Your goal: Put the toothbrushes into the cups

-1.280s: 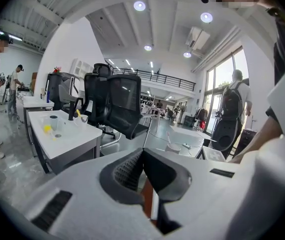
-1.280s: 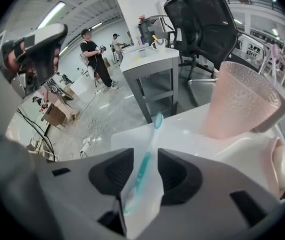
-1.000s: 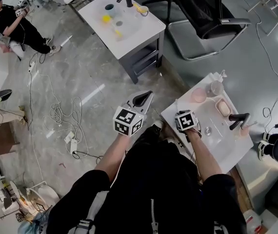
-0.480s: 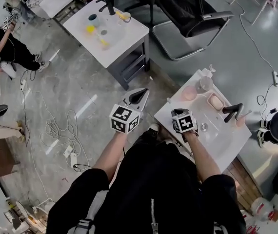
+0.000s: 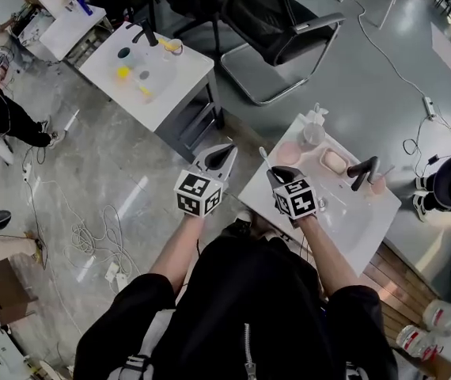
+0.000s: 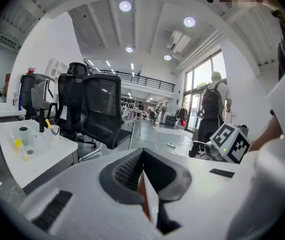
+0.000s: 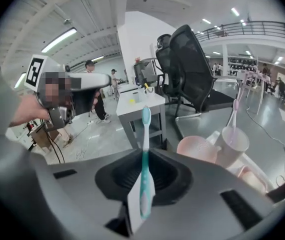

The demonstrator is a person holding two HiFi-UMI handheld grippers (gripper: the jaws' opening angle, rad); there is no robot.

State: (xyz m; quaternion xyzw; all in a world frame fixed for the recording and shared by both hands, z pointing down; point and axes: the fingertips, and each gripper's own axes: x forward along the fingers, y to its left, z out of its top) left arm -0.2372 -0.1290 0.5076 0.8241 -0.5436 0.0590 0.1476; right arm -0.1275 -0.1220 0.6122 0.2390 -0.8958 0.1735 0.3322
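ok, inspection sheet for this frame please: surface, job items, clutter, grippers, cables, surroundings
Surface: white sink counter, with a black faucet at its far side.
Job's things: teal toothbrush is in the right hand-held gripper. The pink cup stands beside the white cup, which already holds a lilac toothbrush.
Clutter: soap dish next to the cups.
Grippers: left hand-held gripper has its jaws together with nothing between them, and it is held off the counter. Right hand-held gripper has just been closing its jaws and is clamped on the teal toothbrush.
Cables: loose coils on the floor to the left.
Surroundings: black office chair, second white table, and a person at far left.
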